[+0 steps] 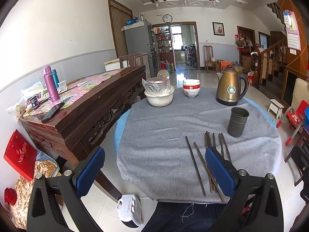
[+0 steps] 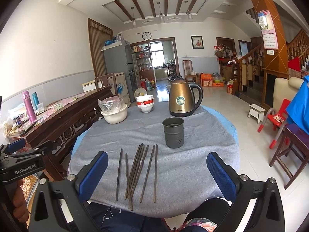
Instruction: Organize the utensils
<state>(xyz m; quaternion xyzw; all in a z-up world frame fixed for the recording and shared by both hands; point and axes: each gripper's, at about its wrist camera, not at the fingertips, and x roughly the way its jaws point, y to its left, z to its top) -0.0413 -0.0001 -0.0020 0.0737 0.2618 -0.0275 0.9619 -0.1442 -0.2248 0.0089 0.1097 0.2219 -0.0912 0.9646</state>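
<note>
Chopsticks (image 2: 138,171) are laid in a loose row on the grey cloth (image 2: 185,166) of the round table, near its front edge; several in the middle of the row are crossed over one another, while the outer ones lie apart. A dark metal chopstick holder (image 2: 173,132) is stood upright just beyond them, slightly to the right, with nothing seen inside it. Behind it, a brass-coloured electric kettle (image 2: 182,99), stacked red-and-white bowls (image 2: 145,104) and a cream bowl holding a plastic-wrapped pot (image 2: 114,112) are set along the far edge. The right gripper (image 2: 157,172) is held spread wide above the chopsticks, gripping nothing. The left gripper (image 1: 154,167) is likewise held wide open and unloaded, further left, over the table's edge.
</note>
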